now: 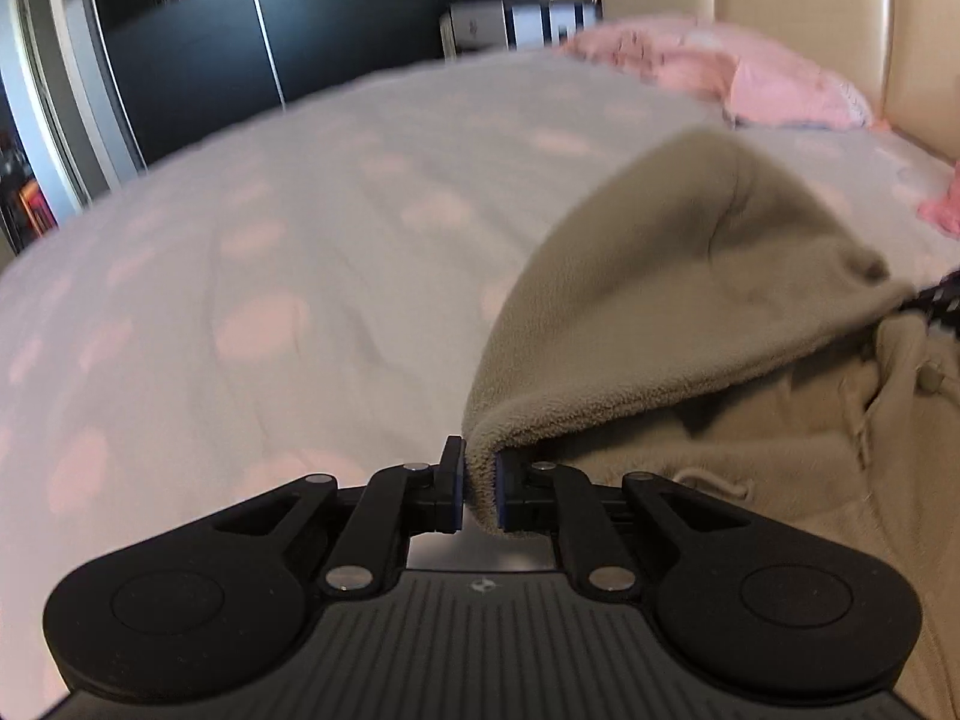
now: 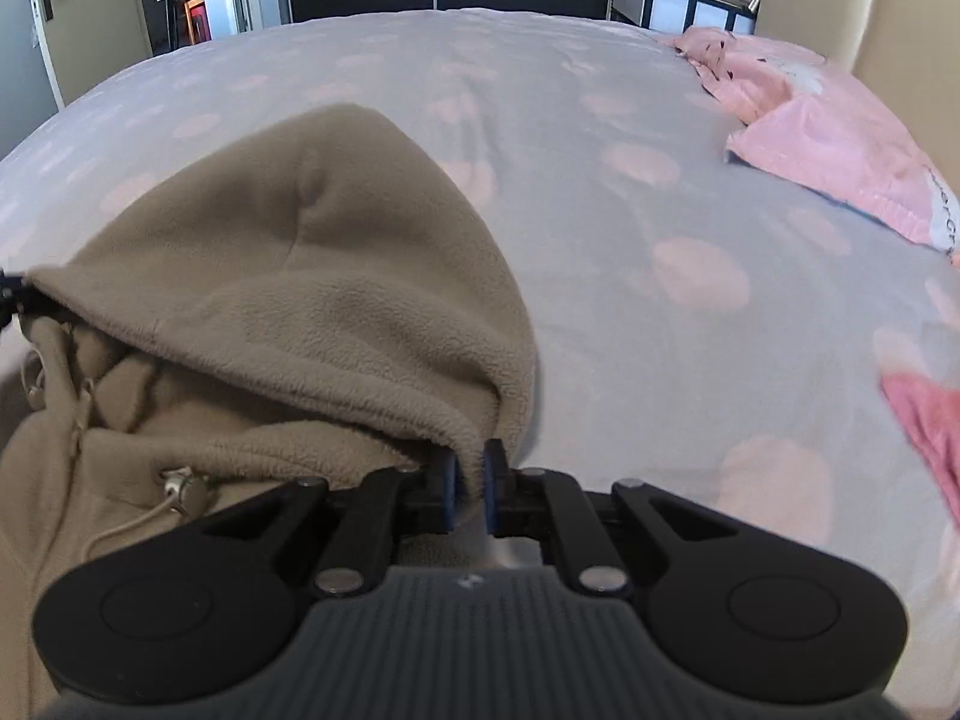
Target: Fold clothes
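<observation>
Two grippers each pinch a corner of the same beige fleece hoodie (image 1: 660, 312), which lies on a pale bedspread (image 1: 270, 252) printed with faint pink spots. In the left wrist view, the left gripper (image 1: 480, 489) has its jaws drawn narrow on the hood's edge, the fabric squeezed between the blue-faced pads; the hood rises from that pinch in a rounded peak to the right and runs down toward a bit of the other gripper's black frame at the right edge. Below the hood the body of the garment spreads out, with a light drawstring (image 1: 714, 480) lying on it just right of the jaws. Farther back a pink pillow (image 1: 774, 90) rests against a cream padded headboard (image 1: 798, 0), and a dark wardrobe (image 1: 240, 30) stands beyond the bed on the left. In the right wrist view, the right gripper (image 2: 471, 489) is likewise closed narrow on the hood's opposite edge, fleece caught between its pads. The hoodie (image 2: 312, 276) fills the left half here, its hood peaked upward and its zip front and drawstring (image 2: 138, 516) visible below, the cord's end near the gripper's left linkage. The bedspread (image 2: 630, 180) stretches away to the right, where pink pillows (image 2: 828, 144) lie near the headboard, and a red-pink cloth (image 2: 924, 420) sits at the right edge. A door (image 2: 48, 12) with a handle stands at far left.
</observation>
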